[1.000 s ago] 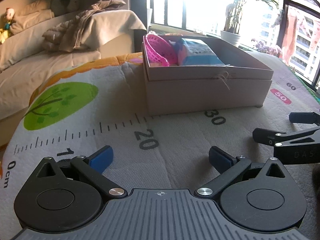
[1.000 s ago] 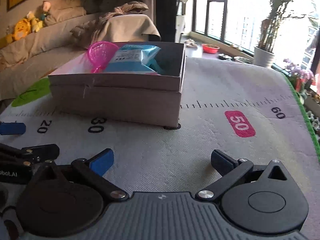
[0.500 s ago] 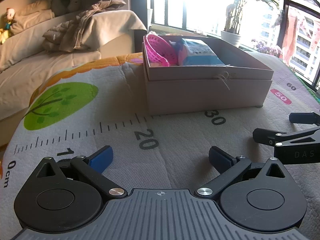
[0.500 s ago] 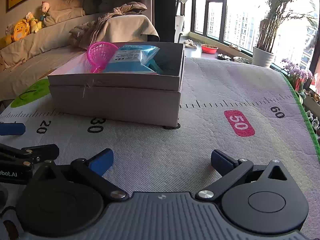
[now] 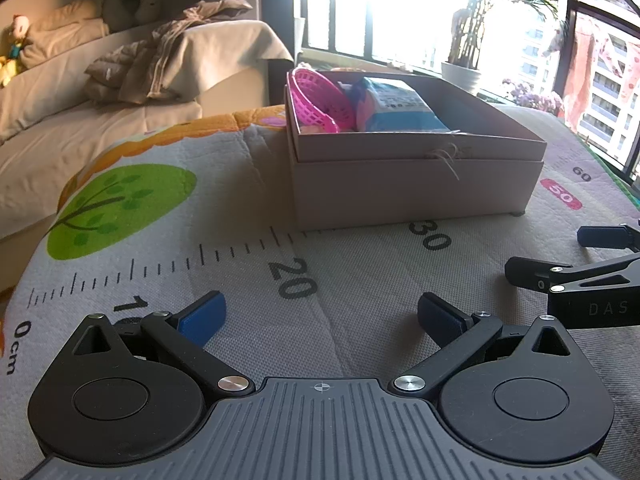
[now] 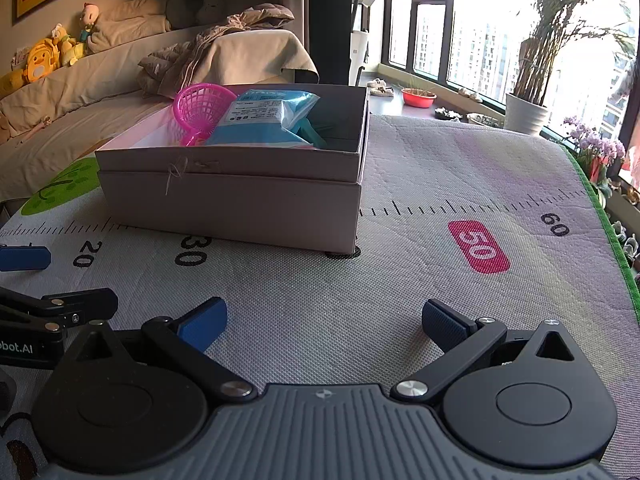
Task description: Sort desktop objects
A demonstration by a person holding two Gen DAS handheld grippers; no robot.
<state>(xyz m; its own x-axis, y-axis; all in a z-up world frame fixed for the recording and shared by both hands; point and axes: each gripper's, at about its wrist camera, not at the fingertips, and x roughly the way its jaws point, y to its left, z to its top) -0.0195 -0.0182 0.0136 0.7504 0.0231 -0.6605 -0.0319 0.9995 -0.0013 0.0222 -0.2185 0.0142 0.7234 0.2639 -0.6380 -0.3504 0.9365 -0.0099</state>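
both hand-held grippers spread empty before the box (image 5: 400, 184)

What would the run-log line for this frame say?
left gripper: open, empty | right gripper: open, empty | box: holds pink basket, blue packet | mat: nothing loose in view

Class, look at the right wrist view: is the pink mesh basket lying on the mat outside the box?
No, the pink mesh basket sits inside the open box.

Draped sofa (image 6: 120, 76), sunlit windows (image 6: 480, 52)
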